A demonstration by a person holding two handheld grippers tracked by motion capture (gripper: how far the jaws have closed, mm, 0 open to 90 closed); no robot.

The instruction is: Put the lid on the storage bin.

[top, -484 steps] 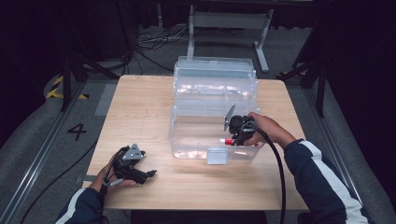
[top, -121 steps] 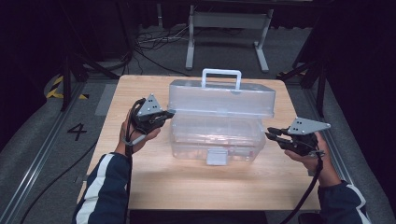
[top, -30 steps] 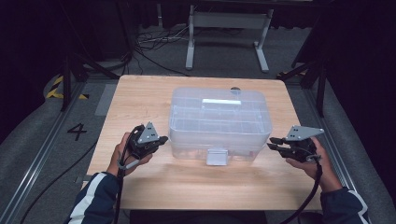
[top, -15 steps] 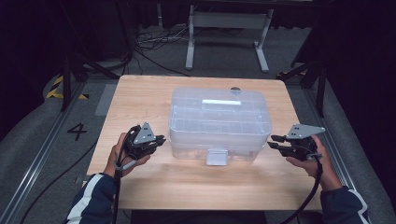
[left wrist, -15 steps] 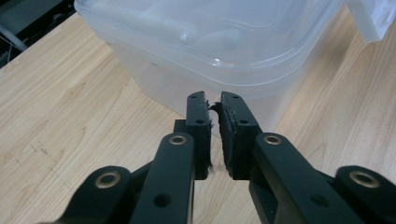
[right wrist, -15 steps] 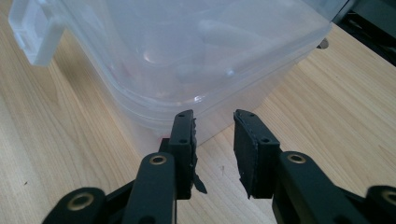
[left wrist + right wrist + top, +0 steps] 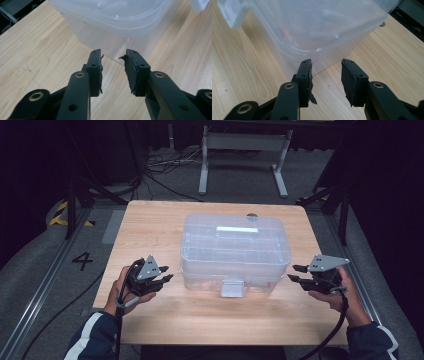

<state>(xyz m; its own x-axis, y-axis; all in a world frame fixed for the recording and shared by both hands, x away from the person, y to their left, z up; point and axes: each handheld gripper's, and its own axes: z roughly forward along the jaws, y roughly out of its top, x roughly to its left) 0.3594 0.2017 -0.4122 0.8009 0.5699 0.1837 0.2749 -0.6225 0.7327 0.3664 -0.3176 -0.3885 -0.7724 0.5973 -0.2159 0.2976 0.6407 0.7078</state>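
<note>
Clear plastic box (image 7: 235, 252) sits mid-table, lid on, flat handle on top, white latch (image 7: 232, 288) on its near side. Everything below is placed relative to the box.

Left gripper (image 7: 166, 279) is just off the box's near-left corner, not touching it. Jaws part open, a moderate gap, nothing between them. In the left gripper view the gripper (image 7: 113, 57) points at the box (image 7: 117, 15) corner, bare wood showing through the gap; pads (image 7: 131, 67) look frayed at the edges. Left hand (image 7: 122, 290) holds it low over the table.

Right gripper (image 7: 295, 273) is just off the box's near-right corner, also apart from it. Jaws part open, gap a bit wider than the left's, holding nothing. In the right gripper view the gripper (image 7: 325, 62) faces the box (image 7: 317, 27) wall, with the latch (image 7: 230, 15) at upper left. Right hand (image 7: 337, 290) grips it, cable (image 7: 340, 327) trailing back toward the person.

Table (image 7: 150, 227) is light wood, bare around the box except a small dark round thing (image 7: 251, 215) just behind it, too small to identify.

Room: dark, grey carpet floor (image 7: 45, 255). Left of the box, off the table, a "4" mark (image 7: 82, 261) and yellow-black tape (image 7: 62, 215). Behind the box, a grey metal stand (image 7: 245, 145) and loose cables (image 7: 165, 162).
</note>
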